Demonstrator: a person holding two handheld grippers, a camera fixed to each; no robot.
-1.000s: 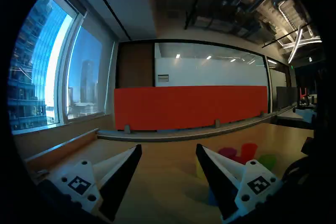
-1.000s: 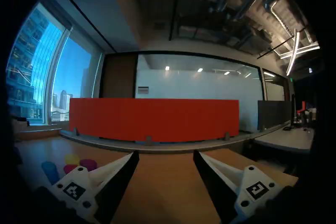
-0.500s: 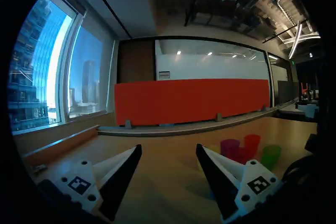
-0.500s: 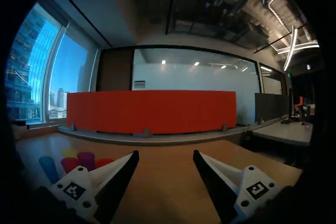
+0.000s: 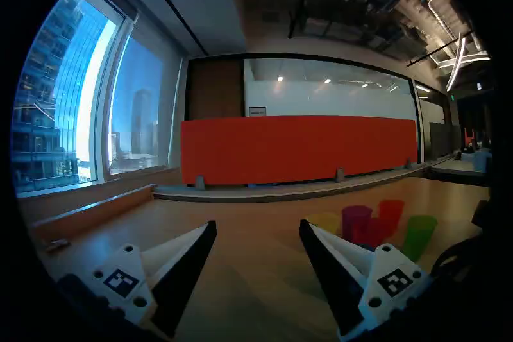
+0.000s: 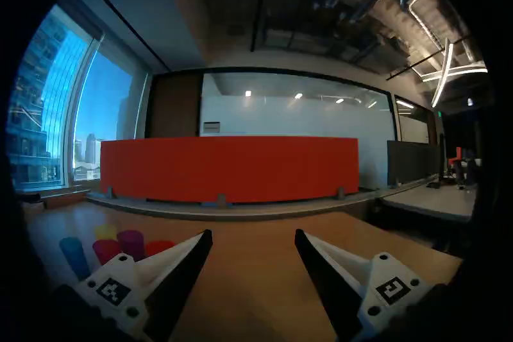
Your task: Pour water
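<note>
Cups (image 5: 374,231) upright in a tight cluster on table (image 5: 256,290), on the near side of red screen (image 5: 298,149). In left gripper view, below the screen's right half: yellow cup (image 5: 324,221), purple cup (image 5: 356,219), red cup (image 5: 391,210), green cup (image 5: 420,234). Cluster partly hidden behind one finger of left gripper (image 5: 256,233). In right gripper view, same cluster below the screen's left end, blue cup (image 6: 75,255) outermost, others tucked behind one finger of right gripper (image 6: 252,236). Contents of cups not discernible.

Left gripper: fingers spread wide, bare tabletop between them, pointed toward the screen. Clear of the cups, no contact.

Right gripper: fingers likewise spread, gripping nothing, aimed at the screen's middle. Apart from the cups.

Screen standing on a grey ledge (image 5: 288,191) along the table's far edge. Window (image 5: 70,117) left of the screen, towers outside. Glass wall (image 6: 295,114) above and behind the screen. Second desk (image 6: 436,204) past the screen's right end.
</note>
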